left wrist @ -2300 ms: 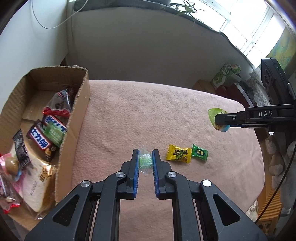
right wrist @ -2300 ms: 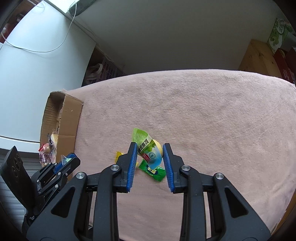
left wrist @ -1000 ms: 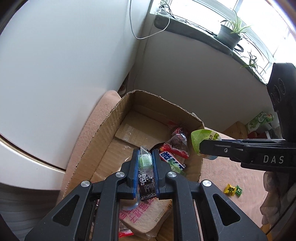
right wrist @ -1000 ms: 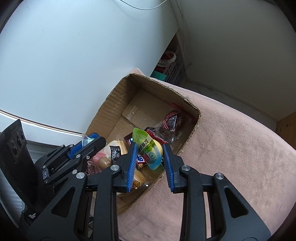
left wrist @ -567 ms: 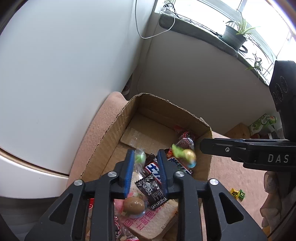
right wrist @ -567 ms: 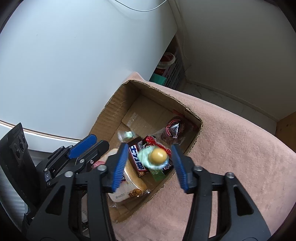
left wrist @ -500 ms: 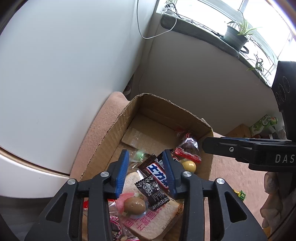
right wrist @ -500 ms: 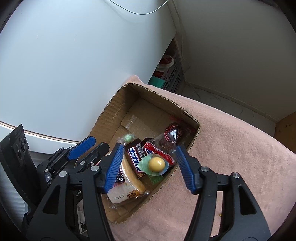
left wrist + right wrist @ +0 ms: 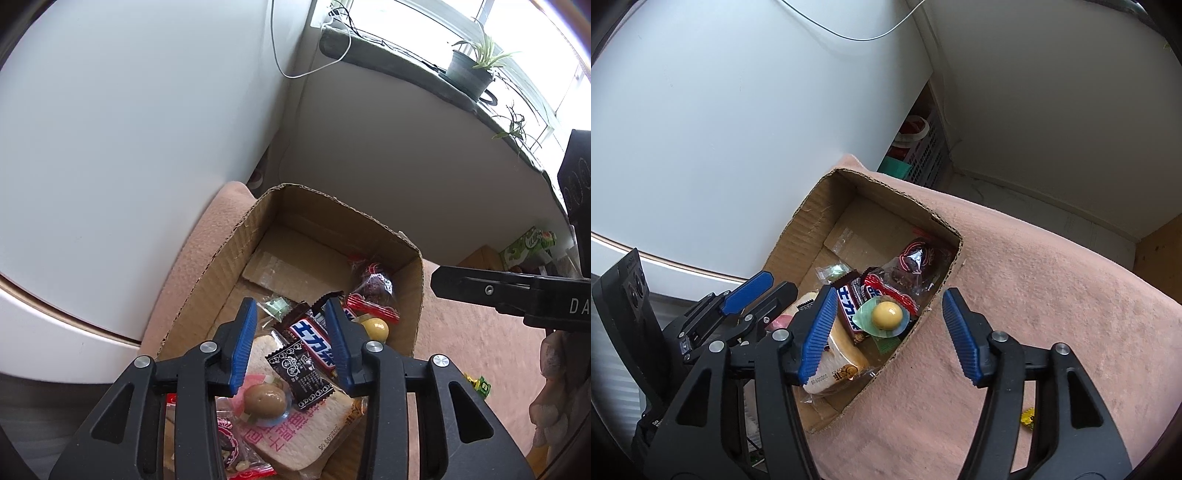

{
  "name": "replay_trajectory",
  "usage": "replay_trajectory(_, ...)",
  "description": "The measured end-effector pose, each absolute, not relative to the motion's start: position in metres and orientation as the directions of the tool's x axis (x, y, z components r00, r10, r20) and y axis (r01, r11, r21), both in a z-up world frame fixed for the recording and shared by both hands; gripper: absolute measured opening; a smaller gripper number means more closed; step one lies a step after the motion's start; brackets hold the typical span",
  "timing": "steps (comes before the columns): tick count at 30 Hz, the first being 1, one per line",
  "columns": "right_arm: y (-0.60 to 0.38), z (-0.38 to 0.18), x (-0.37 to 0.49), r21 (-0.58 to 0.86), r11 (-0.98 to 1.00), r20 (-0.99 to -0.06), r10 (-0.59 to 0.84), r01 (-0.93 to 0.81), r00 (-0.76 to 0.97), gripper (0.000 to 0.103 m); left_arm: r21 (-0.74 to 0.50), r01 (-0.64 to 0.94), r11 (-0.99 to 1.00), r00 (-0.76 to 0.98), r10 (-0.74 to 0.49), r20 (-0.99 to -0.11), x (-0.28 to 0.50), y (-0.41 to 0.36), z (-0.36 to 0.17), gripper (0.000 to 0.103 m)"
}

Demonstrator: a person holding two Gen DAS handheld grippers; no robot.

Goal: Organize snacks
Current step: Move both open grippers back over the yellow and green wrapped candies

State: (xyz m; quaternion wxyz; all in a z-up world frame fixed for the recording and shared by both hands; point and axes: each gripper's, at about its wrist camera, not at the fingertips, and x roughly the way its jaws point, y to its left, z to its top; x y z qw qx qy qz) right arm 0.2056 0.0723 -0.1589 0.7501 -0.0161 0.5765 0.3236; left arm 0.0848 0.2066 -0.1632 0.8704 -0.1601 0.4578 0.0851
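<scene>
An open cardboard box [image 9: 221, 254] [image 9: 798, 221] sits on a pink cloth and holds several snacks. My left gripper [image 9: 291, 341] is open and empty above the box. The small clear-wrapped green candy [image 9: 276, 306] [image 9: 833, 272] lies on the box floor. My right gripper [image 9: 890, 332] is open and empty above the box's near wall. The yellow-ball jelly cup [image 9: 886, 314] [image 9: 375, 328] rests on top of the snack bars. A chocolate bar [image 9: 314, 341] and a bread pack [image 9: 295, 428] lie in the box too.
The pink cloth [image 9: 1052, 295] covers the table. Two small candies, yellow and green [image 9: 478, 384], lie on it to the right; one shows in the right wrist view [image 9: 1028, 416]. A white wall stands behind the box. A crate [image 9: 923, 155] stands on the floor beyond.
Both grippers carried their snacks from the cloth to above the box, then opened. The green candy and the jelly cup dropped into the box. Both jaws have spread wider since.
</scene>
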Motion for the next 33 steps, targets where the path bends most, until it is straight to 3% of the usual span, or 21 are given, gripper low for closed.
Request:
replay_trajectory(8,0.045,-0.151,0.199,0.359,0.791,-0.855,0.491,-0.496,0.165,0.062,-0.19,-0.278,0.942,0.575,0.005,-0.818,0.082,0.193,-0.158,0.037)
replay_trajectory(10,0.036,-0.15,0.198,0.364,0.791,-0.848,0.5,-0.491,0.177,0.073,-0.183,-0.27,0.945,0.576,0.006,-0.817,0.083,0.188,-0.158,0.037)
replay_trajectory(19,-0.018,-0.147,0.188,0.388,0.8,-0.819,0.527,-0.458,0.228,0.074,-0.198,-0.229,0.953,0.581,-0.029,-0.813,0.077,0.161,-0.156,0.037)
replay_trajectory(33,-0.137,-0.158,0.161,0.246,0.912,-0.874,0.355,-0.328,0.331,0.074,-0.227,-0.109,0.968,0.541,-0.134,-0.831,0.063,0.094,-0.173,0.037)
